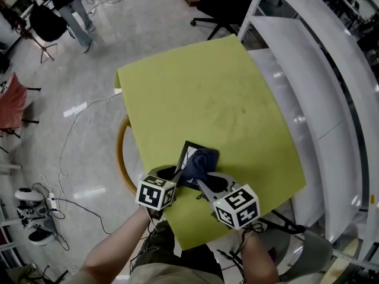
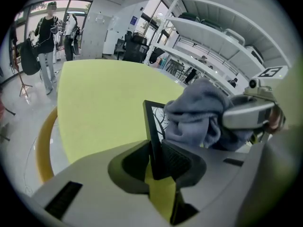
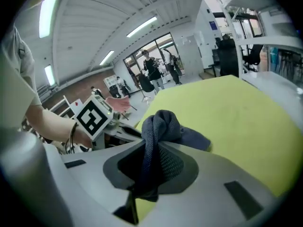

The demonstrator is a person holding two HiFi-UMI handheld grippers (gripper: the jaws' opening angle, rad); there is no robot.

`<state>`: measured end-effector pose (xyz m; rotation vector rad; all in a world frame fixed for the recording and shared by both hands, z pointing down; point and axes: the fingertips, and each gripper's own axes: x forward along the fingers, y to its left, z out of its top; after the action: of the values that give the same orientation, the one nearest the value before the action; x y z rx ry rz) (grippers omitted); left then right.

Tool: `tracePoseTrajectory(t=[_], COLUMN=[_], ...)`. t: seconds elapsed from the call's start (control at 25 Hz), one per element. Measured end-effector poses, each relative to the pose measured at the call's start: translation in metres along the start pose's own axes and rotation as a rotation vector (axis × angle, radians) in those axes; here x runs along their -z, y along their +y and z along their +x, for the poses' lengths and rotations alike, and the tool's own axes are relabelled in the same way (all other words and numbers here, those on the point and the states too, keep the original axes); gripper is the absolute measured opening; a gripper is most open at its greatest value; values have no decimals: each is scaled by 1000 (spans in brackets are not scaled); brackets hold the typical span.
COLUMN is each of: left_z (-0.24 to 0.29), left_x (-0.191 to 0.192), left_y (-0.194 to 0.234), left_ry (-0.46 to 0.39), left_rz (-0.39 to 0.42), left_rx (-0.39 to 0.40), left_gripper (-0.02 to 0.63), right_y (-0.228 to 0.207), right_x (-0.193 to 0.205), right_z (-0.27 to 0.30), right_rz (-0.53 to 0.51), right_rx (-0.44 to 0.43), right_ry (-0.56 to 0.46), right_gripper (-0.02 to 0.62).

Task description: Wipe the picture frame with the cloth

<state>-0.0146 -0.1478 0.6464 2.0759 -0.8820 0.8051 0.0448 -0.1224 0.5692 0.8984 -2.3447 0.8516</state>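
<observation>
Here, the left tongs (image 2: 156, 157) clamp one edge of the picture frame (image 2: 152, 122), apparently steadying it near the front of the yellow-green counter (image 1: 207, 81), while the right tongs (image 3: 150, 162) pinch the bunched cloth (image 3: 161, 124) against its face for wiping.

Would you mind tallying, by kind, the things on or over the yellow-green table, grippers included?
picture frame: 1
cloth: 1
grippers: 2 (left gripper, right gripper)
Total: 4
</observation>
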Motion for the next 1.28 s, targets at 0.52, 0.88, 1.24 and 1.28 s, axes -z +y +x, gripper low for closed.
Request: tracePoseTrajectory(t=[0.52, 0.88, 1.24, 1.28], left_z=[1, 1, 0, -2], left_x=[0, -1, -1, -2], left_y=[1, -1, 3, 3], left_ry=[-8, -11, -16, -21], left_rz=[0, 7, -20, -17], left_rx=[4, 8, 6, 1], left_gripper=[87, 89, 89, 91], right_y=[33, 4, -51, -56], right_x=[61, 74, 71, 65], right_z=[52, 23, -23, -29], right_rz=[-48, -63, -37, -21], right_rx=[-95, -14, 221, 243], right_ry=[160, 193, 193, 161], right_gripper=[66, 64, 64, 64])
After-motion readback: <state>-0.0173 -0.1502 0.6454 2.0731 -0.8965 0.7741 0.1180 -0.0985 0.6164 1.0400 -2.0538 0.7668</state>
